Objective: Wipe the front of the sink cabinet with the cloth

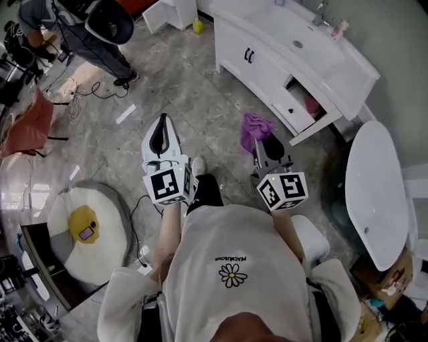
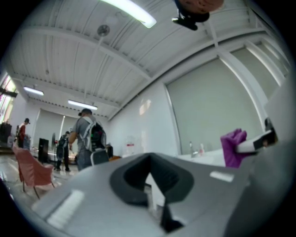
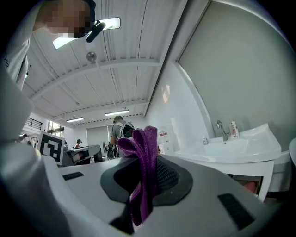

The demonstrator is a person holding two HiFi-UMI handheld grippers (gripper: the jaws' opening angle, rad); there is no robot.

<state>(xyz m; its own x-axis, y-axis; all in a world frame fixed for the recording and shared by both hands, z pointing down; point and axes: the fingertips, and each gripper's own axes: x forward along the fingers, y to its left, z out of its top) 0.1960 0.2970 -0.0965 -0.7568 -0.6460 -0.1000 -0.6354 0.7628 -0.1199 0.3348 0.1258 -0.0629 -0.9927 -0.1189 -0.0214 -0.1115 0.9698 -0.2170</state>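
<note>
right gripper point(image 3: 143, 185): jaws closed on 1 purple cloth point(image 3: 141, 152), pinched between the dark pads, with a fold standing up above them and the rest hanging below. head view agrees: cloth point(image 1: 254, 128) bunched at the tip of the right gripper point(image 1: 257, 141), held over the floor in front of the sink cabinet point(image 1: 264, 63), apart from its front, not touching. left gripper point(image 2: 151, 185): jaws drawn together, nothing between the pads; in head view the left gripper point(image 1: 161, 127) points forward over bare floor, beside the right one. count: 2 grippers, each with 1 marker cube, left cube point(image 1: 167, 186), right cube point(image 1: 282, 190). 1 cloth. 1 white sink cabinet with 1 basin top point(image 1: 314, 47), 1 faucet point(image 1: 321, 12), 1 small bottle point(image 1: 340, 28) beside the faucet. cabinet front: 2 dark handles point(image 1: 249, 55) close together; 1 drawer point(image 1: 304, 110) pulled out at the right end, something pink inside, cannot tell what. right gripper view shows the cabinet point(image 3: 231, 155) to the right, faucet point(image 3: 222, 130) on top. 1 fried-egg cushion point(image 1: 87, 230) on the floor at left. 1 other person point(image 1: 80, 27) stands well behind.
</note>
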